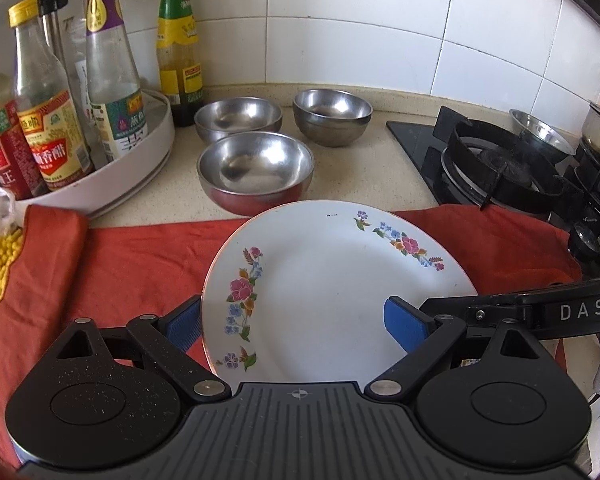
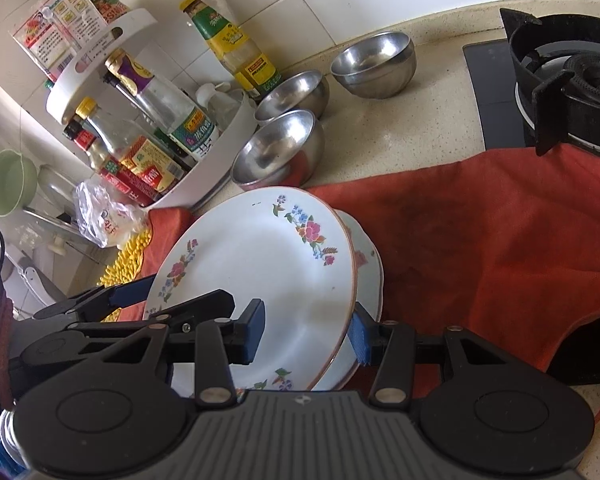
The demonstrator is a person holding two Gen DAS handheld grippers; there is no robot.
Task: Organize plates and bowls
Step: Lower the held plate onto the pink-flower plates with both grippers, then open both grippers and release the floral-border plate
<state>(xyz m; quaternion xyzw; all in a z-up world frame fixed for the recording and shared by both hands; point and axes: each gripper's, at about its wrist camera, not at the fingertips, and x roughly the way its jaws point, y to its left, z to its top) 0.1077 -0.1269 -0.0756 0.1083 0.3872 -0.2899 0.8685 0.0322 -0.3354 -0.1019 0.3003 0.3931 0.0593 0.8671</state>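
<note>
two grippers meet over a white floral plate point(image 2: 268, 280) on an orange cloth point(image 2: 480, 240) spread on the bench point(image 2: 432, 120). right gripper point(image 2: 306, 334): its blue pads are clamped across the near right edge of this top plate, one pad above the face, the other under the rim. a second floral plate point(image 2: 370, 268) lies beneath it, showing at the right side. left gripper point(image 1: 296, 326): its jaws stand wide apart, one pad off the plate's left edge, the other over its right part; whether they touch the plate i cannot tell. behind the plates, three steel bowls point(image 1: 256, 170) sit on the bare bench, two near together, the third off to the right. white rack of sauce bottles point(image 1: 52, 120) stands left; black gas hob point(image 1: 496, 164) right.
</note>
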